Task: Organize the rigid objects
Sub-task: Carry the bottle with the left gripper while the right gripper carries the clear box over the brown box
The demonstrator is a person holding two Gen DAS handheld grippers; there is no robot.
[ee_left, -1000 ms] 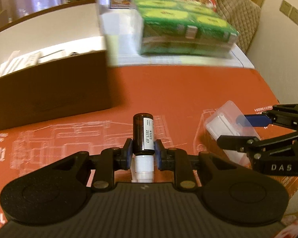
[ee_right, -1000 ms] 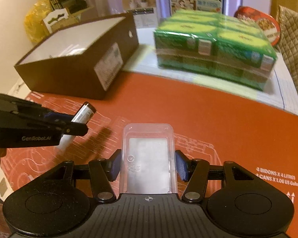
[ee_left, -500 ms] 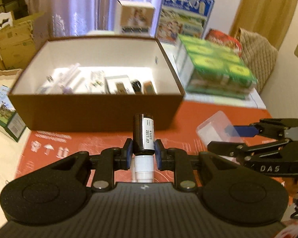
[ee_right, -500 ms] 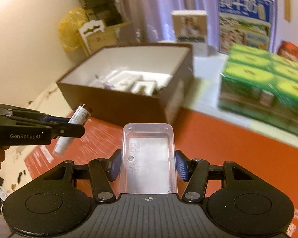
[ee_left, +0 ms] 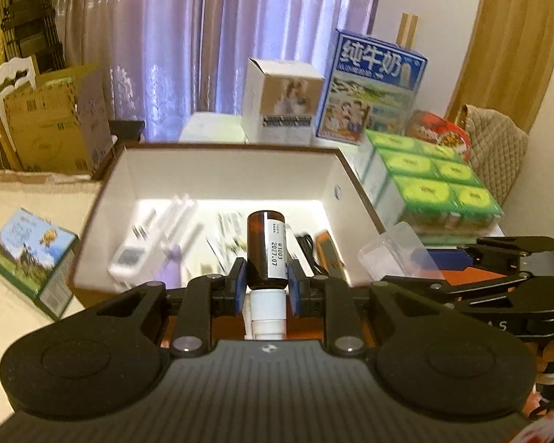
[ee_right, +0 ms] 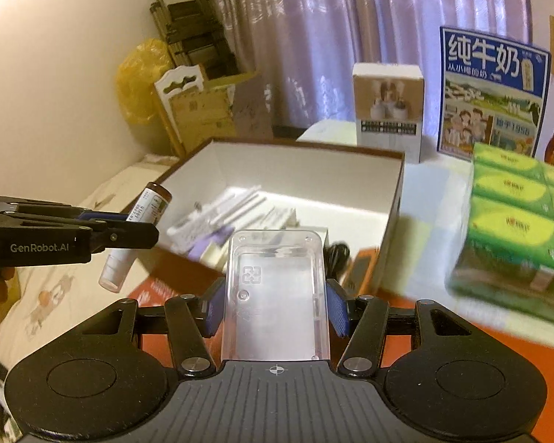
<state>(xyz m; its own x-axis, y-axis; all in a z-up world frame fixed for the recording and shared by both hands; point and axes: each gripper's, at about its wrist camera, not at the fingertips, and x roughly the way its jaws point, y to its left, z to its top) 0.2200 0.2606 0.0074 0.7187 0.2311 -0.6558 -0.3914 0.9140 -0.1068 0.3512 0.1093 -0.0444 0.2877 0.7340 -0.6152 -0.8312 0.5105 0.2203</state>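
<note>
"2027.07" on the amber bottle's [ee_left: 266, 249] label; "GenRobot.AI" on the left claw [ee_right: 129, 227].

Home: curtains [ee_left: 188, 44], milk carton [ee_left: 373, 88]

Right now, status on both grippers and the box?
Left gripper shut on amber bottle. Right gripper shut on clear plastic case. Brown box ahead, open, nothing blocking.

Open-topped brown box [ee_left: 354, 181] — way in from above stood unobstructed; floor crowded at left and centre with white items [ee_left: 158, 236]. Right flank walled by stacked green cartons [ee_left: 435, 192]. Behind the far rim — white box [ee_left: 280, 103] and blue milk carton [ee_left: 373, 88].
</note>
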